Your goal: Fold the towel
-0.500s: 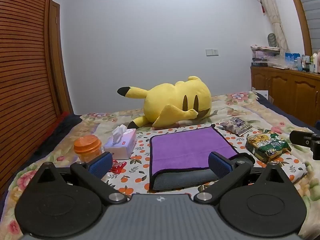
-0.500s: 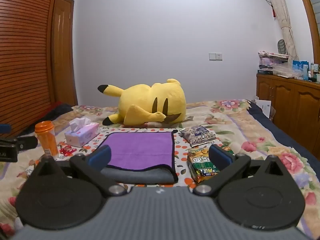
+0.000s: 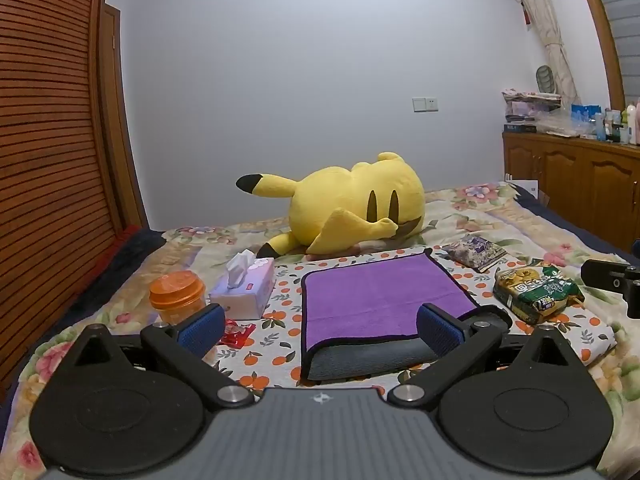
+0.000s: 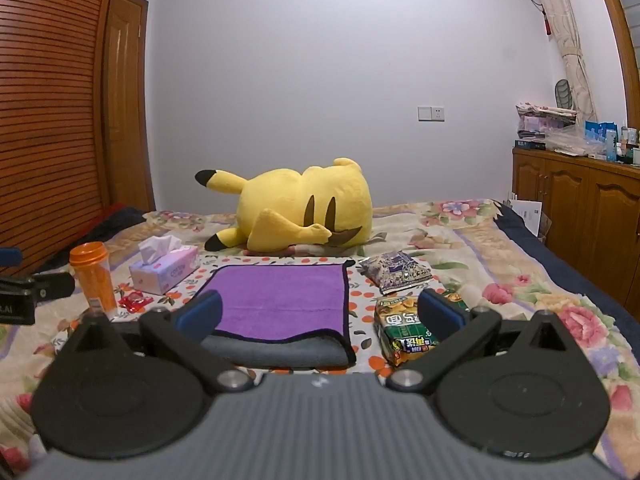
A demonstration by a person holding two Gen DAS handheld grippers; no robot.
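Note:
A purple towel (image 3: 376,292) with a grey underside and black trim lies folded on an orange-print cloth (image 3: 280,320) on the bed; it also shows in the right wrist view (image 4: 280,296). Its near grey edge curls up. My left gripper (image 3: 316,326) is open and empty, hovering just short of the towel's near edge. My right gripper (image 4: 320,314) is open and empty, over the towel's near right corner. The right gripper's body shows at the right edge of the left wrist view (image 3: 616,280).
A yellow plush toy (image 3: 352,212) lies behind the towel. A tissue box (image 3: 244,292), an orange-lidded jar (image 3: 178,294) and a red wrapper (image 3: 236,330) sit to the left. Two snack packs (image 3: 536,292) (image 3: 476,252) lie to the right. A wooden cabinet (image 3: 580,188) stands far right.
Both grippers have drifted very slightly; the towel and other objects have not moved.

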